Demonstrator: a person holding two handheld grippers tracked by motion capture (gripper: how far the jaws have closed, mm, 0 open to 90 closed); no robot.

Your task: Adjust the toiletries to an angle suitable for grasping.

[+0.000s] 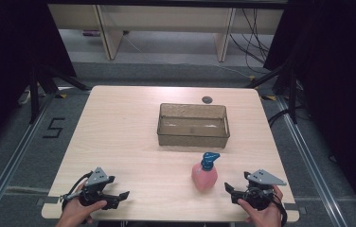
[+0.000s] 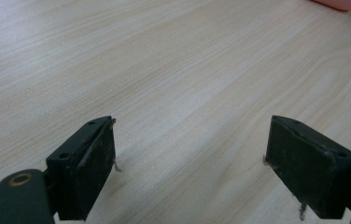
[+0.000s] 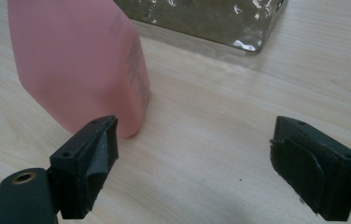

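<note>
Bottle (image 3: 78, 65) stands just beyond right jaws, seemingly untouched.

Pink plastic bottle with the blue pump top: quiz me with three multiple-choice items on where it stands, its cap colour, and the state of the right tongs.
1. Where does the pink plastic bottle with the blue pump top stand?
A. inside the bin
B. on the table, on the person's side of the bin
C. on the floor

2. What colour is its pump top?
A. blue
B. white
C. green

3. How are the right tongs?
A. shut on the bottle
B. shut on nothing
C. open, nothing between them

Answers:
1 B, the high view shows it on the pale wooden table, short of the translucent brown plastic bin.
2 A, the top is blue.
3 C, the right gripper view shows the jaws wide apart, the bottle beyond them.
</note>
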